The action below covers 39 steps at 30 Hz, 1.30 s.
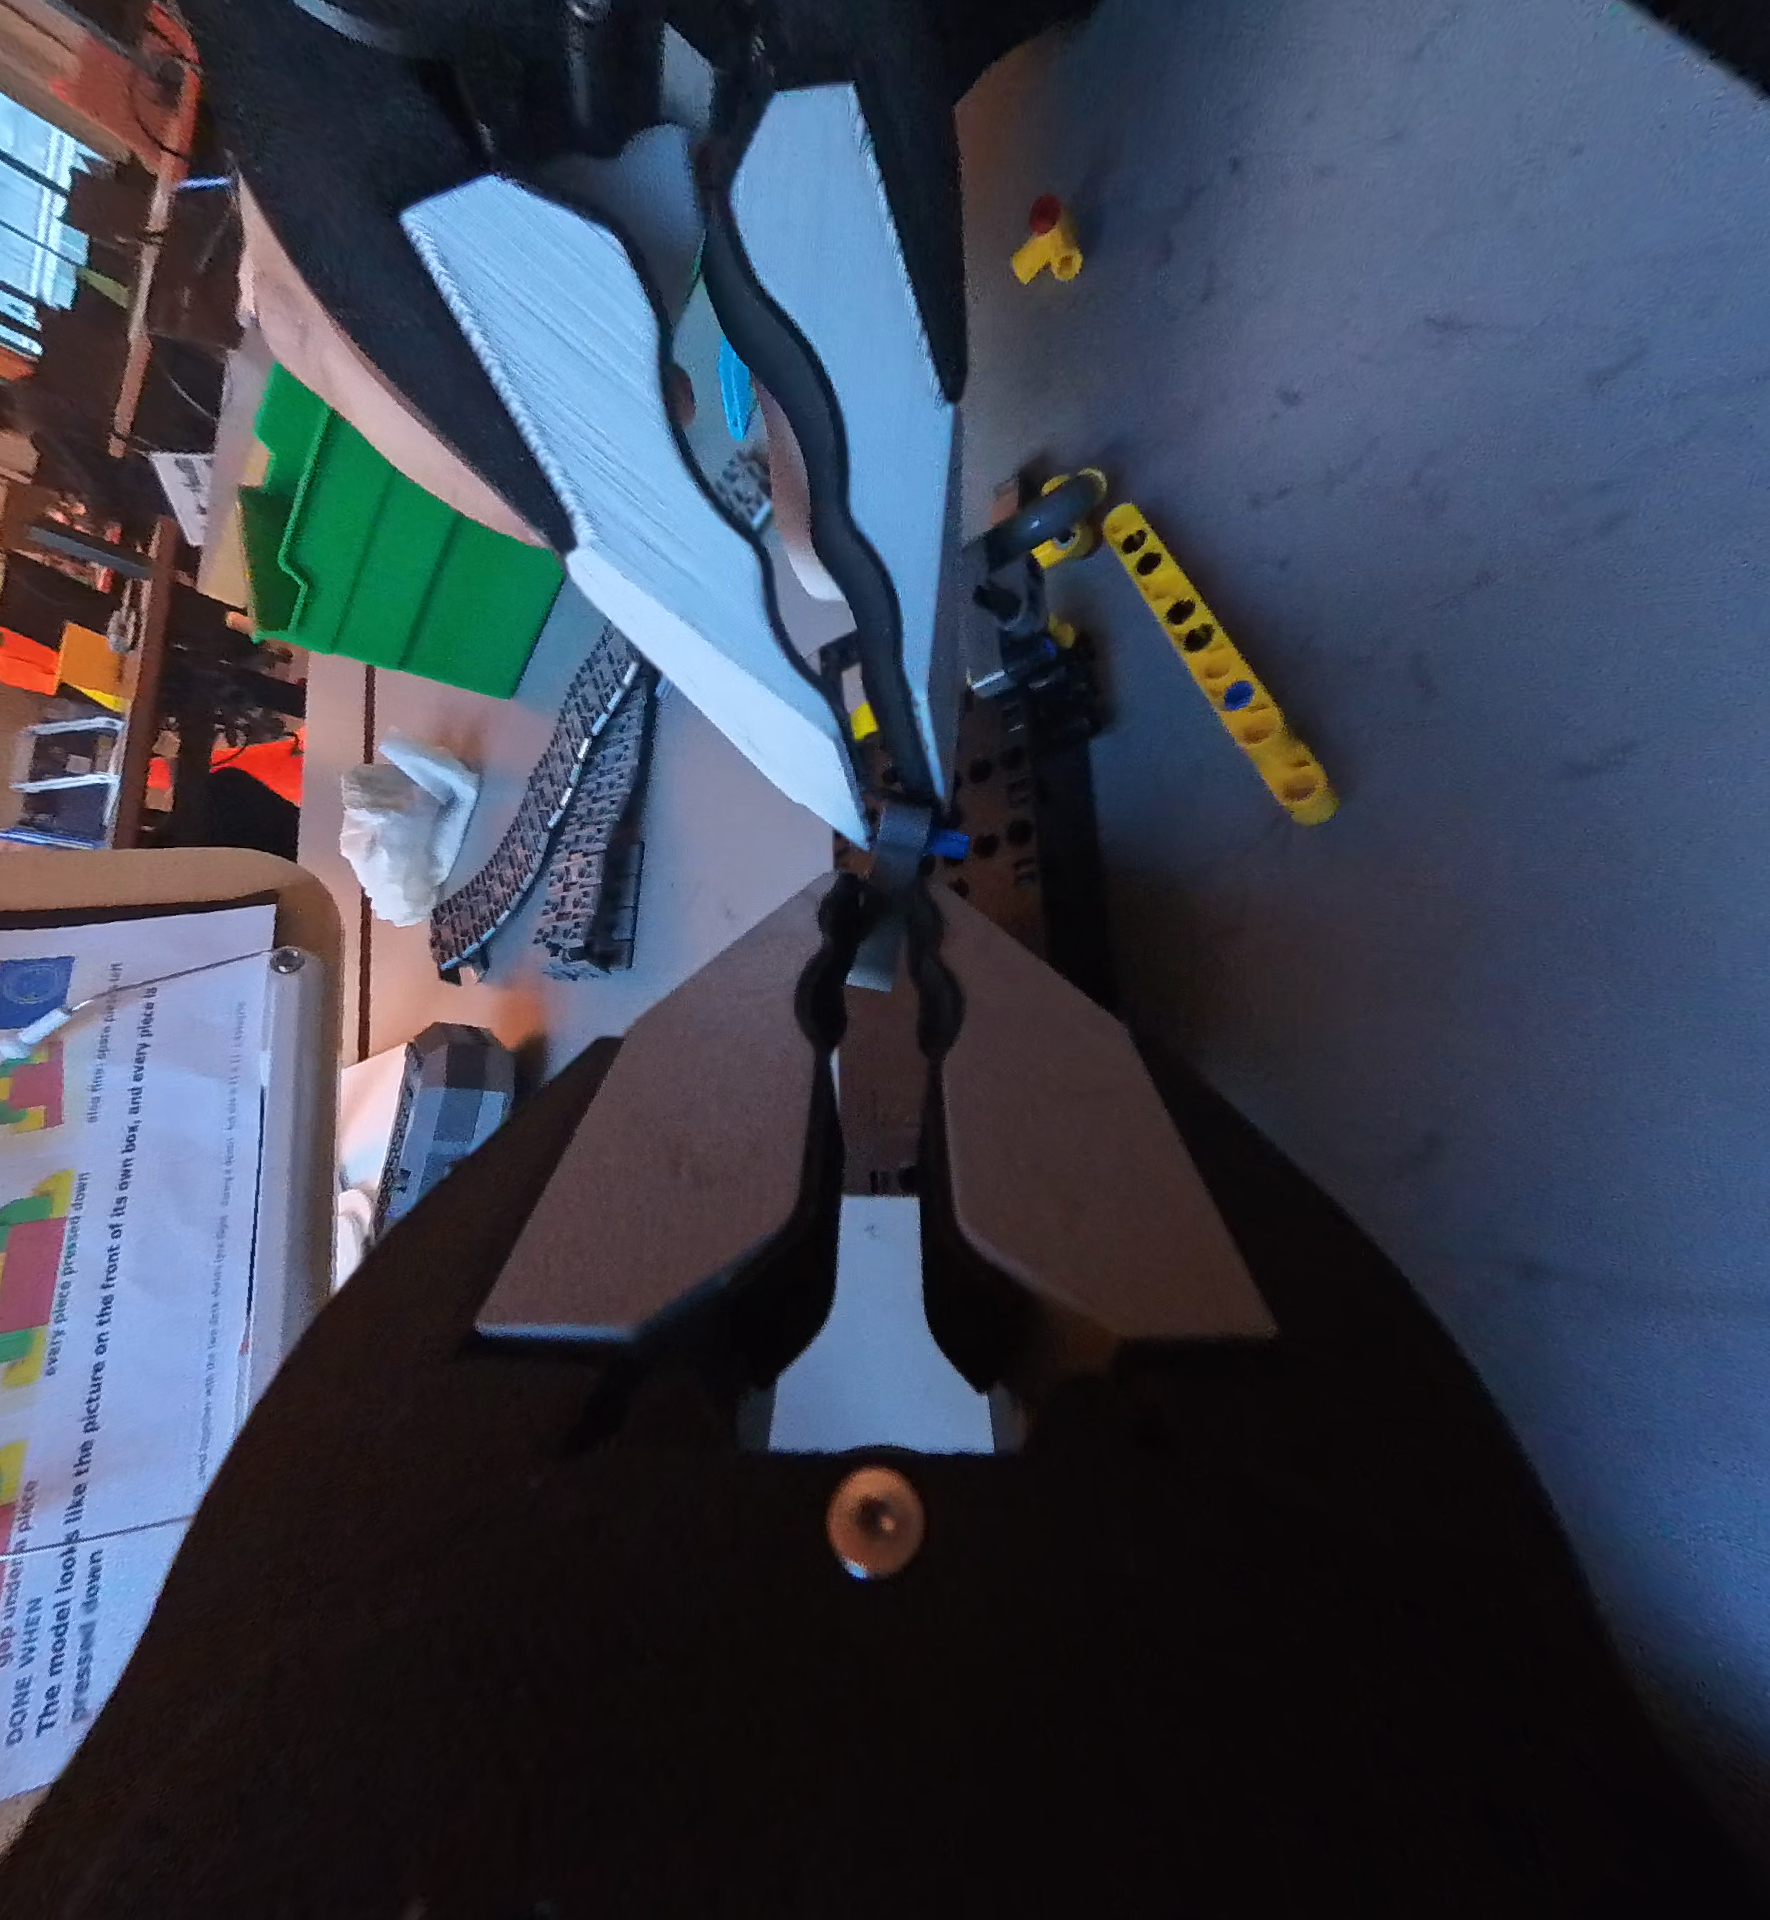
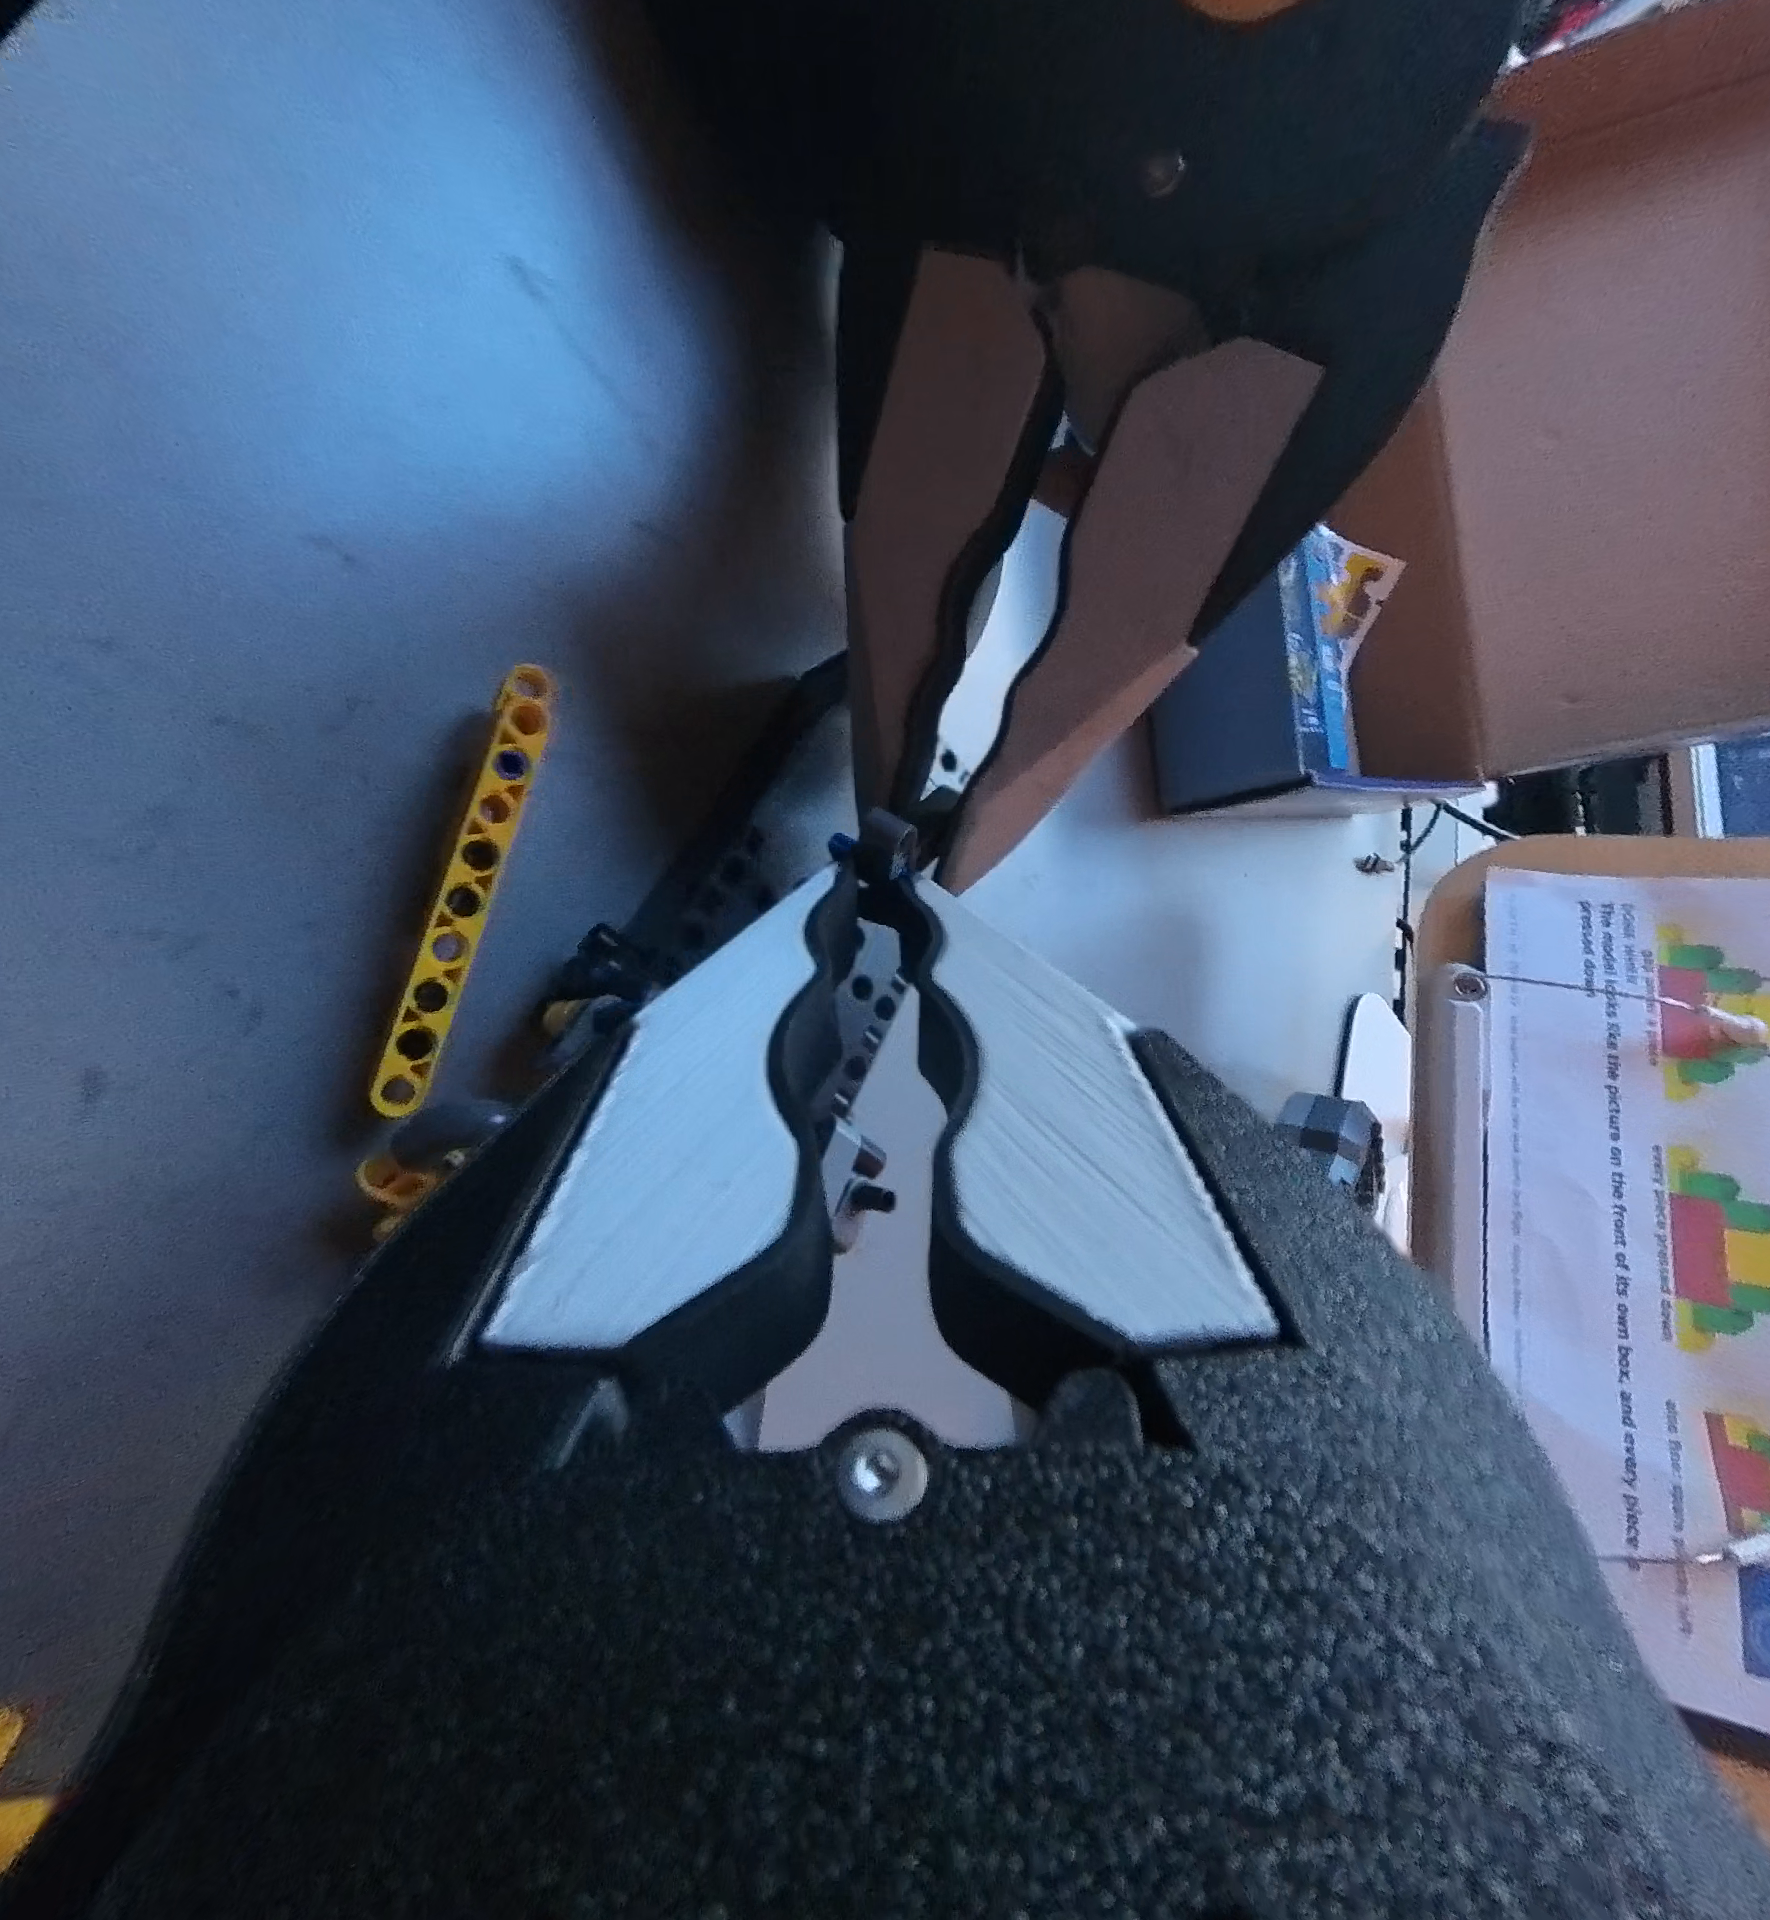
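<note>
The printed instruction sheet with coloured brick pictures (image 1: 102,1299) lies at the far left of the left wrist view, on a tan board, with a green plastic bin (image 1: 393,561) and a crumpled white tissue (image 1: 398,831) beyond it. Toward the middle, the left gripper (image 1: 886,904), brown-faced with black wavy pads, is nearly closed on a small dark grey connector piece (image 1: 904,836) that carries a blue pin (image 1: 952,844). The right gripper (image 1: 907,805), white-faced, meets it tip to tip from above and pinches the same piece; in the right wrist view its jaws are likewise drawn almost together at the tip on that connector (image 2: 886,836), with a light grey holed beam (image 2: 865,1023) lying between its fingers. Both grips sit on very little surface, so a slight twist or uneven pull between the two tools could likely snap the piece free and drop it onto the dark build (image 1: 1016,831) beneath. To the right, a long yellow holed beam (image 1: 1219,660) rests well apart on the grey tabletop (image 1: 1483,520), and a small yellow connector with a red pin (image 1: 1047,241) lies farther off.
</note>
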{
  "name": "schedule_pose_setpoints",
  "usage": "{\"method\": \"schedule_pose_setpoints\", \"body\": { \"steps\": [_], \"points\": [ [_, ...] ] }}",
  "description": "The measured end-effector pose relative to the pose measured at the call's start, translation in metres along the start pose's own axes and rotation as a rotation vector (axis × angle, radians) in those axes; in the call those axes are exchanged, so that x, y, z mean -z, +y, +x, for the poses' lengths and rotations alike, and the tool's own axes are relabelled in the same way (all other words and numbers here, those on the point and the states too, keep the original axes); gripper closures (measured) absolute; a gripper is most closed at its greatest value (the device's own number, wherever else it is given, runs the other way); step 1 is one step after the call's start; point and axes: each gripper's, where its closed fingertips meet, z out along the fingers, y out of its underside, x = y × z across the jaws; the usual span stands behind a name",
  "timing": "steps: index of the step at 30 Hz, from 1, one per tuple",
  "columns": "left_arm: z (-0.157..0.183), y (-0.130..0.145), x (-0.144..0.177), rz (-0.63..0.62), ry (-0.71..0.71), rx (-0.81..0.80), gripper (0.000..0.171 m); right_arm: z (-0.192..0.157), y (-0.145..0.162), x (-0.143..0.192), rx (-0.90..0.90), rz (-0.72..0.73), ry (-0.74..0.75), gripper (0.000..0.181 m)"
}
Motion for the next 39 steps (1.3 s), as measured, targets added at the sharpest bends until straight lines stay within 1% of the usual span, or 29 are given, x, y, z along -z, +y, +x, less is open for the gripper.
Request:
{"method": "schedule_pose_setpoints", "body": {
  "steps": [3,9,14,20,23,28,33,39],
  "points": [
    [-0.006,0.004,0.001,-0.003,-0.026,-0.002,0.165,0.004,-0.001,0.002,-0.012,0.007,0.022,0.177],
    [-0.008,0.003,0.006,0.019,-0.021,0.028,0.166,0.007,-0.005,0.002,0.009,0.013,0.049,0.177],
    [-0.008,0.004,0.006,0.011,-0.017,0.02,0.165,0.005,-0.007,0.002,-0.003,0.031,0.025,0.177],
    [-0.008,-0.002,0.008,0.029,-0.016,0.024,0.166,0.008,-0.012,0.007,-0.024,0.067,0.012,0.177],
    [-0.008,-0.004,0.011,0.031,-0.004,0.026,0.166,0.002,-0.013,0.004,-0.012,0.063,-0.034,0.178],
    [0.006,0.002,0.005,-0.03,0.056,-0.011,0.166,-0.009,-0.009,-0.002,0.021,0.031,-0.135,0.18],
    [0.011,0.004,0.005,-0.045,0.071,-0.021,0.166,-0.013,-0.007,-0.006,0.082,-0.023,-0.199,0.181],
    [0.012,0.003,0.004,-0.044,0.087,0.002,0.166,-0.017,-0.007,-0.007,0.105,-0.051,-0.264,0.181]
  ]
}}
